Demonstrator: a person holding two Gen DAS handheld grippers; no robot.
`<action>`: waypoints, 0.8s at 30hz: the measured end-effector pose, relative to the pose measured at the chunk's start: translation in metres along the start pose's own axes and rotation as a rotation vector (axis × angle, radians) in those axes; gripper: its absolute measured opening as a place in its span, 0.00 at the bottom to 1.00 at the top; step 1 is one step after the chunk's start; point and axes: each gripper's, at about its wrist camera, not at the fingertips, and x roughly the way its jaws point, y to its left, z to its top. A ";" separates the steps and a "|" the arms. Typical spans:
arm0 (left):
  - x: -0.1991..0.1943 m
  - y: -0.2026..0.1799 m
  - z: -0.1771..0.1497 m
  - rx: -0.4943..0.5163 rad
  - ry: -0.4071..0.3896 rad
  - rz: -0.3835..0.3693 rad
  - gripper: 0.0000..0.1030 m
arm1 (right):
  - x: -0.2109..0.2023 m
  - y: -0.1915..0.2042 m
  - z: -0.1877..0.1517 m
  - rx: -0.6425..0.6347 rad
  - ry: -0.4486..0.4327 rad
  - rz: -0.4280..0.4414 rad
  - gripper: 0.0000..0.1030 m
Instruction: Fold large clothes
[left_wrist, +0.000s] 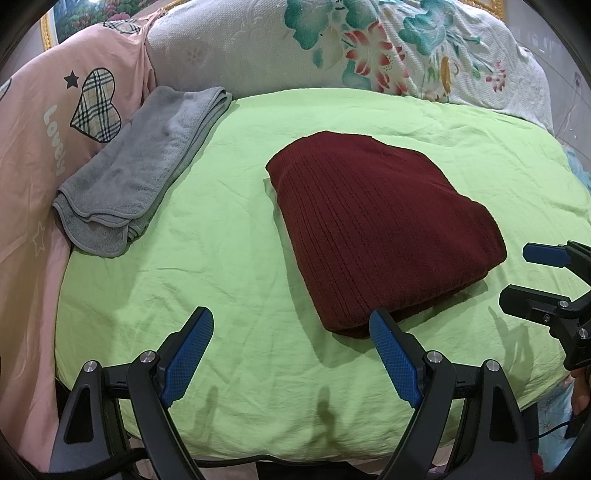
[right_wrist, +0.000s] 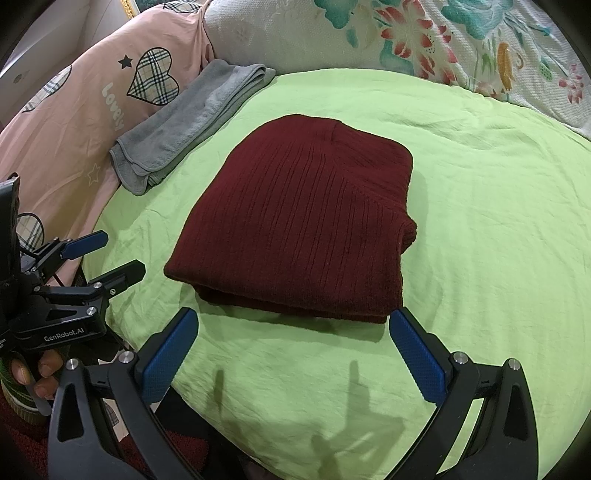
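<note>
Two grippers: both hover above the near edge of the green sheet (left_wrist: 184, 240), neither touching any cloth.
Left gripper (left_wrist: 291, 350): jaws spread wide and empty; its right-hand blue pad (left_wrist: 393, 360) sits just in front of the garment's near corner, apart from it as far as the left wrist view shows.
Right gripper (right_wrist: 293, 349): jaws likewise released and holding nothing, straddling the near edge of the bundle from just short of it.
Maroon sweater (right_wrist: 299, 221): a ribbed knit lying on the sheet near the middle of the bed, already folded into a thick, roughly rectangular stack of several layers.
Grey towel (left_wrist: 144, 162): folded, at the far left, resting against the pink duvet (left_wrist: 40, 147); well apart from the sweater.
Floral quilt (left_wrist: 332, 48): piled along the far side of the bed.
Stage, as a judgement: the fold looks finished or nearly so; at most a tidy or a move of the stack remains.
Risk one: a pinch on only the top layer would peel the stack open, since the knit is soft and the layers lie loose.
Risk two: a pad dragging across the near edge could skew the bundle or ruck the sheet beneath.
Risk three: the right-hand side bulges unevenly, so a lift from one corner may let that side sag and unroll.
</note>
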 end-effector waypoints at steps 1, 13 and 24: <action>0.000 0.000 0.000 -0.001 0.000 0.000 0.84 | 0.000 0.000 0.000 0.000 0.000 0.000 1.00; -0.004 -0.002 0.001 -0.004 -0.004 0.006 0.84 | -0.002 -0.001 0.003 0.001 -0.003 0.002 1.00; 0.001 -0.001 0.009 -0.009 -0.008 0.012 0.84 | -0.001 -0.003 0.006 0.016 -0.011 0.002 1.00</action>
